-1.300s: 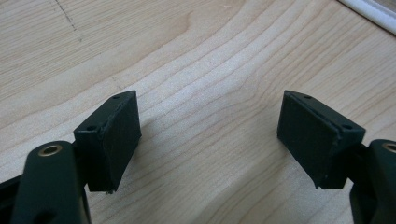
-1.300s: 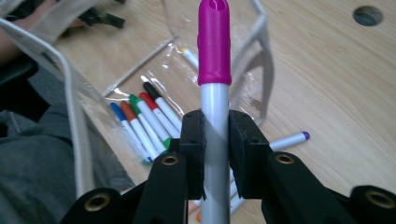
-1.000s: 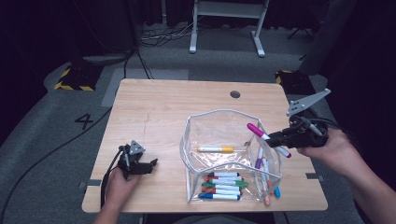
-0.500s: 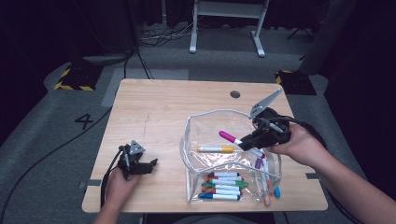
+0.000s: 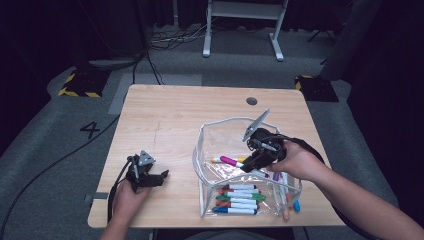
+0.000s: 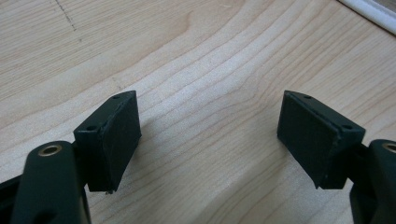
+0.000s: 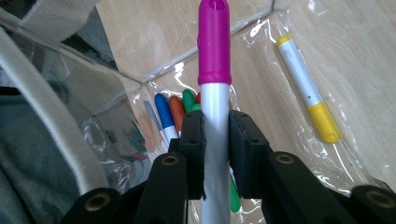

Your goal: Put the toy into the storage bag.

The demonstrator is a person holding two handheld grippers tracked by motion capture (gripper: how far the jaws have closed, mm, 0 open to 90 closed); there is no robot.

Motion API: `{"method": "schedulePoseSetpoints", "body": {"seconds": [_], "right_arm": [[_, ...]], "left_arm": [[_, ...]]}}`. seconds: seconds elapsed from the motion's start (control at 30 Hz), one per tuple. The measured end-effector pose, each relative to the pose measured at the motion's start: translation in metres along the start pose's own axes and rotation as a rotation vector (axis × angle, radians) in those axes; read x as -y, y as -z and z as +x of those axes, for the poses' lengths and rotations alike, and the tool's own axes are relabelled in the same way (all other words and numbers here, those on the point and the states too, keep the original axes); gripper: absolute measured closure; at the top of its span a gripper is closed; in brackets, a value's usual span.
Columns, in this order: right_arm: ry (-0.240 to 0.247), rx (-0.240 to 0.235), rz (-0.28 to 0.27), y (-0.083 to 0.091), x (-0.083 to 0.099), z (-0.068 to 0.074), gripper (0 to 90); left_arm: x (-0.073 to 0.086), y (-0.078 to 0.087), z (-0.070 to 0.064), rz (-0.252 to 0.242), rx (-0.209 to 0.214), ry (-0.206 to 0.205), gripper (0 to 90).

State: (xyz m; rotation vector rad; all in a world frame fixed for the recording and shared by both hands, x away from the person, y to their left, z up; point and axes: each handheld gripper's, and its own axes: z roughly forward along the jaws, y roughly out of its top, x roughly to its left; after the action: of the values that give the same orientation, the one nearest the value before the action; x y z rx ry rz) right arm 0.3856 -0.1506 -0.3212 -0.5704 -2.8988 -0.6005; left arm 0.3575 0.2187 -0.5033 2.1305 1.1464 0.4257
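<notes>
A clear plastic pouch [image 5: 210, 135] lies open on the right half of the wooden table [image 5: 185, 110]. My right gripper [image 5: 250, 162] reaches into it, shut on a white marker with a magenta cap [image 7: 214, 56], whose cap [image 5: 231, 161] points left. A yellow-capped marker [image 7: 308, 93] lies loose in the pouch beside it. Several coloured markers [image 5: 239, 197] rest at the pouch's near end. My left gripper [image 5: 156, 176] sits on the table at the near left, open, its pads [image 6: 116, 135] wide apart over bare wood.
A round cable hole [image 5: 251, 101] is in the table's far right. A cable [image 5: 60, 160] trails from the left gripper over the grey floor. A white stand [image 5: 242, 25] and yellow-black blocks [image 5: 80, 82] lie beyond the table.
The right gripper carried the magenta-capped marker from the right of the pouch leftward and down into the pouch. The left gripper has stayed in place.
</notes>
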Motion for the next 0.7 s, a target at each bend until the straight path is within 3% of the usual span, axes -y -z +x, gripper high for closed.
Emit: {"method": "schedulePoseSetpoints", "body": {"seconds": [0.7], "right_arm": [[0.019,-0.033,0.201,-0.054,-0.005,0.0,76.2]], "left_arm": [[0.0,0.0,0.0,-0.001,0.0,0.001,21.6]]}}
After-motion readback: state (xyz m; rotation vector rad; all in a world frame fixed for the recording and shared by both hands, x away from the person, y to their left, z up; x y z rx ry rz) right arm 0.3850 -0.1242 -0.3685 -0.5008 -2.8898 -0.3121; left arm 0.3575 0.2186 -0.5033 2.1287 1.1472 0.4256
